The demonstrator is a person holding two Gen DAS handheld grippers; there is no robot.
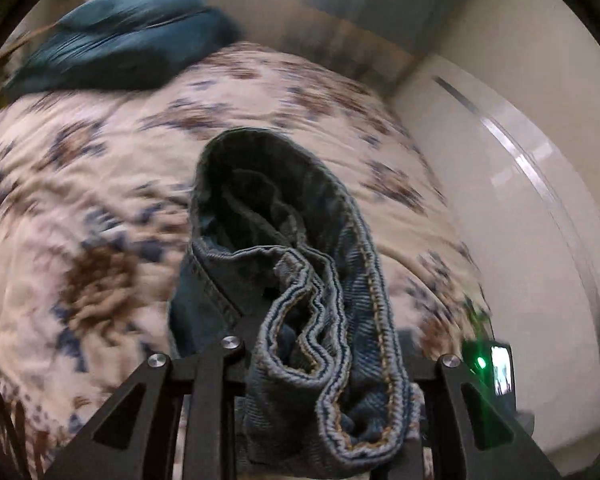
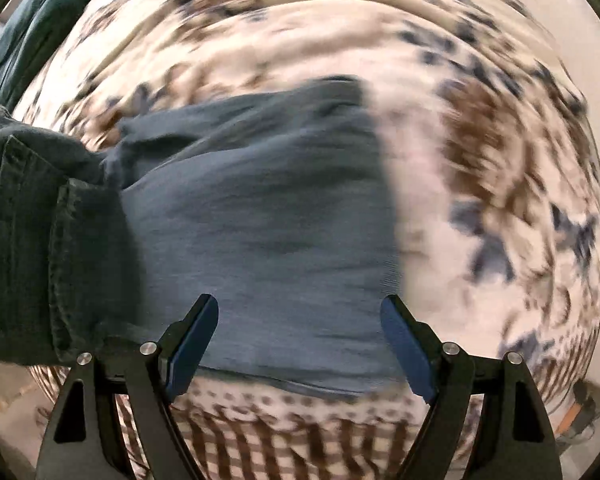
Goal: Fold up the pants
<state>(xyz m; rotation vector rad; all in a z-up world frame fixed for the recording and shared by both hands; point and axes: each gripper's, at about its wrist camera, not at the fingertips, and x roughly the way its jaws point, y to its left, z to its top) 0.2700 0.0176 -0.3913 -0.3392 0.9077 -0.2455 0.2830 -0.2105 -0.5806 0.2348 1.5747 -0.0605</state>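
We are folding the pants (image 1: 300, 288) on a bed with a flowery bedspread (image 1: 100, 208). We are only part of the way there.

In the left wrist view, our left gripper (image 1: 324, 364) is pinching a bunched-up hem of the pants. The blue jean cloth is thick there, with stitched edges curled over each other. It fills the gap between the fingers, so the tongs are squeezed tight on it. One leg opening gapes like a dark tunnel just above the grip. This end of the pants is up off the bed, hanging from our grip.

In the right wrist view, our right gripper (image 2: 300, 344) points down at the bed. Its two blue pads (image 2: 192, 352) are spread wide apart and nothing is between them. Below them lies a flat, smooth piece of blue cloth (image 2: 260, 220) on the bedspread. It looks like part of the pants lying flat, but the picture is blurry, so we cannot be sure. At the left edge of that view there is a darker piece of jean cloth with seams, likely the part we are lifting.

A dark teal pillow (image 1: 128, 44) sits far up the bed, well away from the pants.

What looks done: one end of the pants is picked up. What we think is left: bring that end over the flat part, lay it down, let go, and smooth it. We guess more folds are still to come.
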